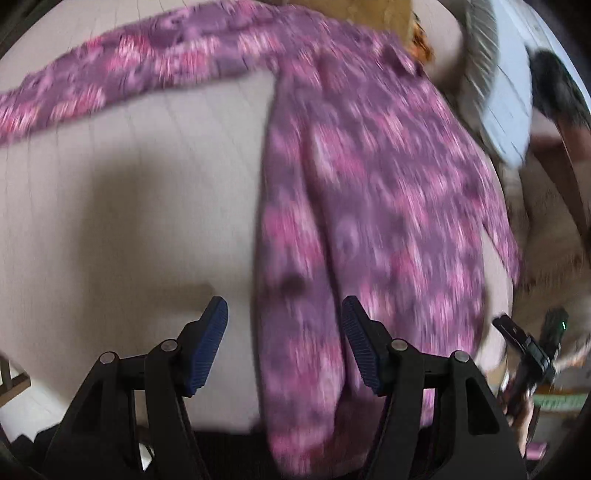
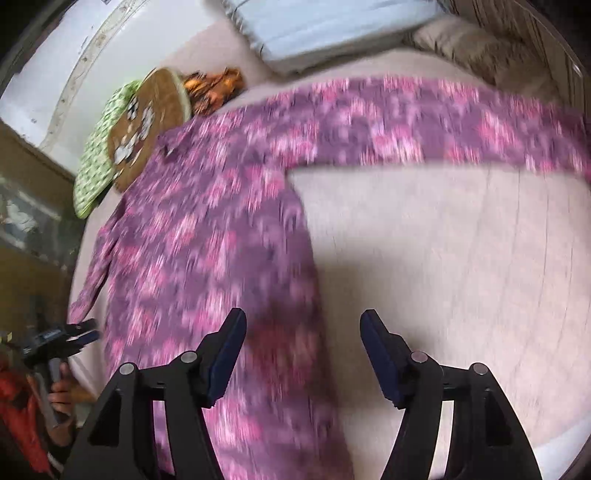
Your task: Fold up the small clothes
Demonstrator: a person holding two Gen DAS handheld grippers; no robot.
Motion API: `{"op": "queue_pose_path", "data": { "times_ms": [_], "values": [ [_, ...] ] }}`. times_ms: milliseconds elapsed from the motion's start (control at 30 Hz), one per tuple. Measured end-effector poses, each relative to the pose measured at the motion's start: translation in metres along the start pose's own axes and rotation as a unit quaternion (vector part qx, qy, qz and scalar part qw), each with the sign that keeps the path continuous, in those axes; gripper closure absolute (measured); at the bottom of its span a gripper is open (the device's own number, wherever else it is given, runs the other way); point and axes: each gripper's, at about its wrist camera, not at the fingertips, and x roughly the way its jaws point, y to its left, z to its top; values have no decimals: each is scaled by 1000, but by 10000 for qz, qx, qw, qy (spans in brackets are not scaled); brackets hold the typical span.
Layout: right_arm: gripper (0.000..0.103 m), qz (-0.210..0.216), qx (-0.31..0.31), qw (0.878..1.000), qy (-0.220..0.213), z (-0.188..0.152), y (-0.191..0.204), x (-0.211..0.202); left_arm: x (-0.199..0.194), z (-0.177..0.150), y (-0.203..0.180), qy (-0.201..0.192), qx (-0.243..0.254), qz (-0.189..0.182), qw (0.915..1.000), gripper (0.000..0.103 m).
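Note:
A purple and pink flowered garment [image 1: 369, 192] lies spread flat on a pale bed sheet [image 1: 129, 184], one long sleeve stretched out sideways. It also shows in the right wrist view [image 2: 207, 236], sleeve running right. My left gripper [image 1: 284, 314] is open and empty, hovering over the garment's lower left edge. My right gripper [image 2: 303, 328] is open and empty, hovering over the garment's lower right edge. Each gripper shows at the edge of the other's view, the right one [image 1: 524, 343] and the left one [image 2: 70, 336]. Both views are motion-blurred.
A light blue pillow [image 2: 332, 26] and a beige pillow [image 2: 480, 48] lie at the head of the bed. A stack of folded clothes, brown and green-checked [image 2: 129, 136], with an orange piece [image 2: 214, 85], sits beside the garment's collar. The bed edge drops off near the stack.

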Motion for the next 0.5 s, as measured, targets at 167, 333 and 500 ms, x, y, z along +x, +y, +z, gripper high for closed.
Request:
{"op": "queue_pose_path", "data": {
  "times_ms": [167, 333, 500],
  "values": [
    [36, 362, -304, 9974, 535, -50, 9, -6, -31, -75, -19, 57, 129, -227, 9996, 32],
    [34, 639, -743, 9926, 720, -88, 27, -15, -36, -130, -35, -220, -53, -471, 9986, 23],
    [31, 11, -2206, 9731, 666, -123, 59, -18, -16, -155, -69, -727, 1438, 1371, 9774, 23]
  ]
}}
